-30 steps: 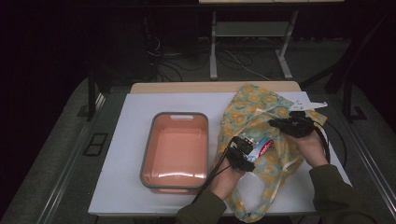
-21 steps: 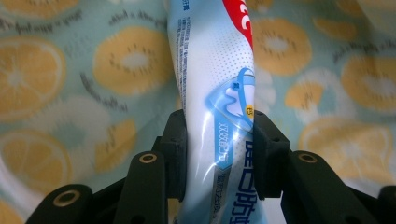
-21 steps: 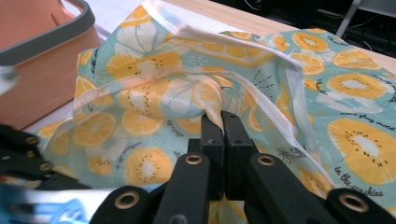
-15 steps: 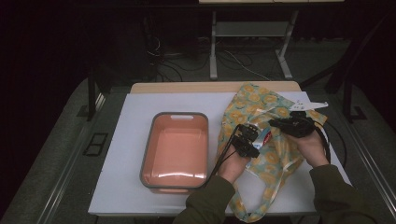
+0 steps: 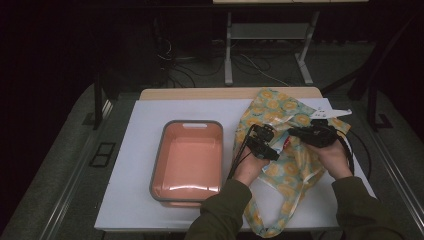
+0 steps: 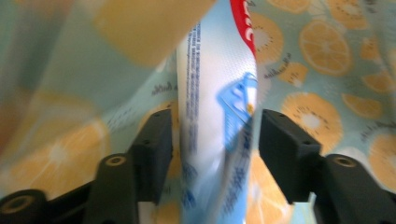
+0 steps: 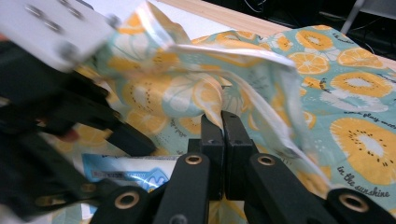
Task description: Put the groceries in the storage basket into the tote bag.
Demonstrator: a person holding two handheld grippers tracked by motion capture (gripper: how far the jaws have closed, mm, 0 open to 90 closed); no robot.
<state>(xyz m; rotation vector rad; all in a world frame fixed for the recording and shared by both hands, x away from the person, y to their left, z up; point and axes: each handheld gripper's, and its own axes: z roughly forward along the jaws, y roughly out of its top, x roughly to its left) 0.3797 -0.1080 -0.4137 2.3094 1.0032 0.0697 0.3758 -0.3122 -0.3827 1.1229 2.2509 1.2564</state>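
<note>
Change since earlier frame: left tool (image 5: 272, 150) shifted up the bench toward the bag mouth; its jaws have just been opening, and the white-and-blue tube (image 6: 212, 116) stands between them, the pads apart from its sides. Right tool (image 7: 223, 122): jaws together, clamped on a fold of the orange-print bag (image 5: 280, 112), holding the edge raised. Bag lies on the white bench (image 5: 145, 125), right of the salmon tub (image 5: 187, 160). Tube sits at the bag opening.

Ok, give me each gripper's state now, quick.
Left gripper: jaws have just been opening, open around the blue-and-white packet, not pressing it.
Right gripper: shut on the fruit-print bag.
</note>
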